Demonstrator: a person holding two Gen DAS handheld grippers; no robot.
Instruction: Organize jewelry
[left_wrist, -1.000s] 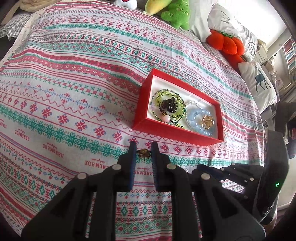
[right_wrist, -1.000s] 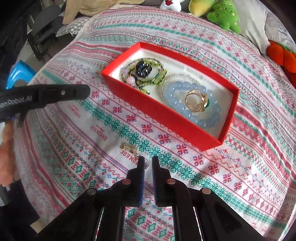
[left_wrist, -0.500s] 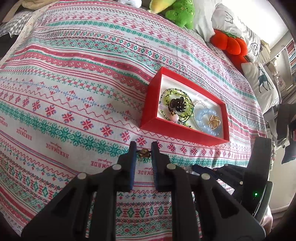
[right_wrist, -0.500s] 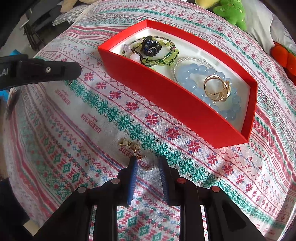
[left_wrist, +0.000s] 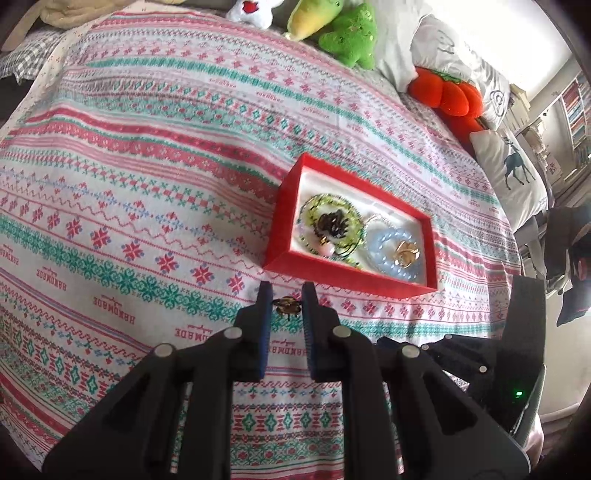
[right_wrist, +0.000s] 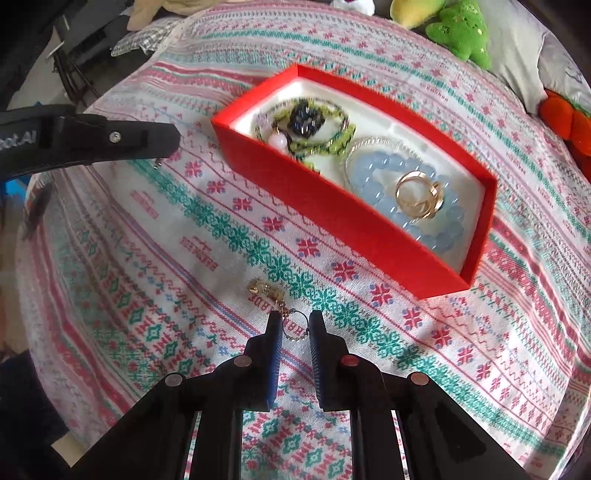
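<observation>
A red jewelry box lies on the patterned bedspread. It holds a green bead bracelet, a dark clip, a pale blue bead bracelet and a gold ring. My left gripper is shut on a small dark-and-gold earring, held above the spread just short of the box's near wall. My right gripper is open, its fingers on either side of the hoop of a gold earring that lies on the spread in front of the box.
Plush toys and pillows line the far end of the bed. The left gripper's finger reaches in from the left in the right wrist view. The right gripper body shows at lower right in the left wrist view.
My right gripper opened and moved forward so its fingers now flank the earring's hoop. My left gripper, still holding its earring, rose and drifted slightly away from the box.
</observation>
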